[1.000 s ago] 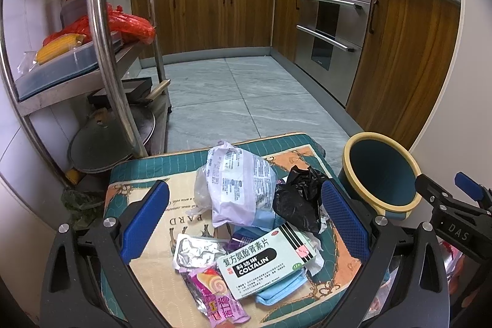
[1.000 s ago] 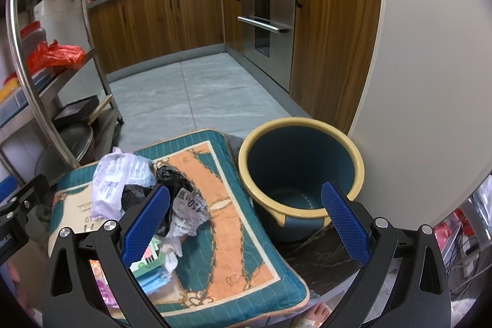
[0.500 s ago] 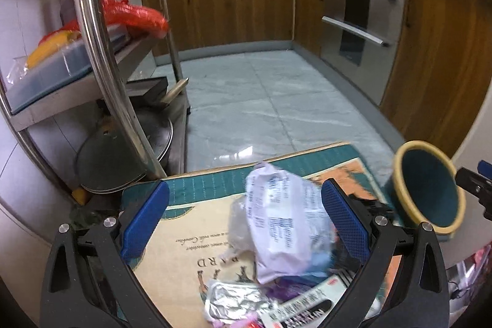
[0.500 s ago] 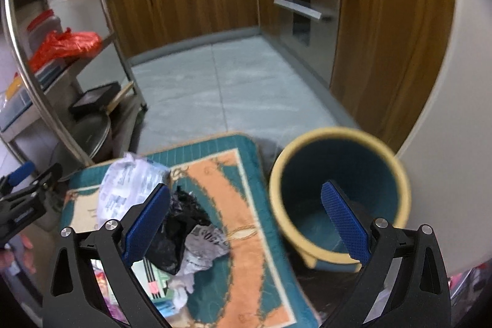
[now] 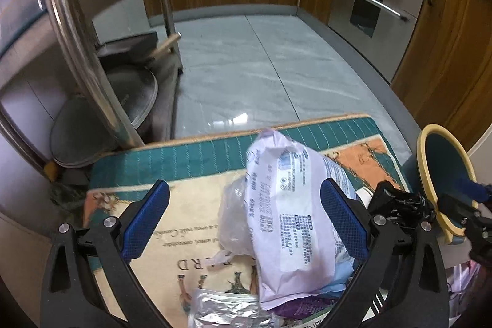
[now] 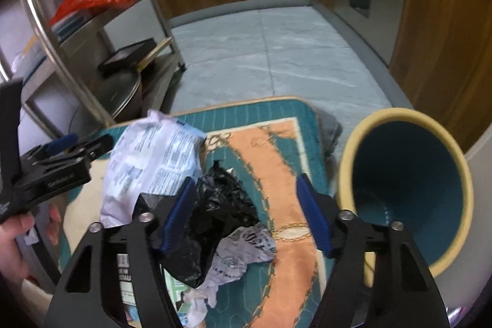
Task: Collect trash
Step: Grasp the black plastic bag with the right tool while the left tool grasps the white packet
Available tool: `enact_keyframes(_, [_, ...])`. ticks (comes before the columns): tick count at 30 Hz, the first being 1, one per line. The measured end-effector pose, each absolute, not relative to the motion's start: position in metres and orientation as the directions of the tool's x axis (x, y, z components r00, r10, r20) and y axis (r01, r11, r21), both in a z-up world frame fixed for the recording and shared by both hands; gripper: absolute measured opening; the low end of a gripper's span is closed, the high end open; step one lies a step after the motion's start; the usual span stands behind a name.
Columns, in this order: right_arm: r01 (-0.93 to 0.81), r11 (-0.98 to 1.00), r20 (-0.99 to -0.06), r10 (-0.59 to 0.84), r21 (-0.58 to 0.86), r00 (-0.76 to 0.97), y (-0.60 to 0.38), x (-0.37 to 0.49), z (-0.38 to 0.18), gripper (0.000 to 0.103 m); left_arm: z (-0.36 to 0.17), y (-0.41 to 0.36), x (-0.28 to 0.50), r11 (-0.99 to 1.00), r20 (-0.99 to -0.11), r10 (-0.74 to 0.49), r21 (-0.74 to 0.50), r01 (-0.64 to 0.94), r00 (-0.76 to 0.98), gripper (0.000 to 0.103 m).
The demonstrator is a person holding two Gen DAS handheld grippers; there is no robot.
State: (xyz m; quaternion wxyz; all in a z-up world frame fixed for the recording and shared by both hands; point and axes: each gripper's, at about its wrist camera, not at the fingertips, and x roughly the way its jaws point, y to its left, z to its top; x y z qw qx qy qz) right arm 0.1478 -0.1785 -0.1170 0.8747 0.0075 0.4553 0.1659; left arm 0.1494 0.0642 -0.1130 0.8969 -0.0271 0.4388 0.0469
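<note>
Right gripper [image 6: 246, 214], jaws just narrowing but not yet pinching, straddles the black bag [image 6: 221, 214] on the mat [image 6: 286, 162] beside the bin [image 6: 406, 192]. It looks light, crumpled, slippery; pinch a thick fold. Left gripper [image 5: 244, 220], spread, brackets the white pouch [image 5: 283, 211].

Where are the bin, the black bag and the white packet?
bin [image 6: 409, 192], right wrist view, inner wall.
black bag [image 6: 221, 205], right wrist view, crumpled middle.
white packet [image 5: 286, 211], left wrist view, printed face.
</note>
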Motion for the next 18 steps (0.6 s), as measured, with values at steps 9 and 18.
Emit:
enact_keyframes(9, [-0.343, 0.905, -0.821, 0.387, 0.252, 0.419, -0.162, 0.147, -0.132, 0.029, -0.145, 0.072, 0.160, 0.982, -0.857, -0.059, -0.142, -0.124, 0.512, 0.072])
enact_keyframes(18, [-0.365, 0.905, -0.827, 0.372, 0.221, 0.421, -0.155, 0.140, -0.127, 0.020, -0.145, 0.067, 0.156, 0.970, -0.871, -0.135, -0.213, -0.116, 0.473, 0.019])
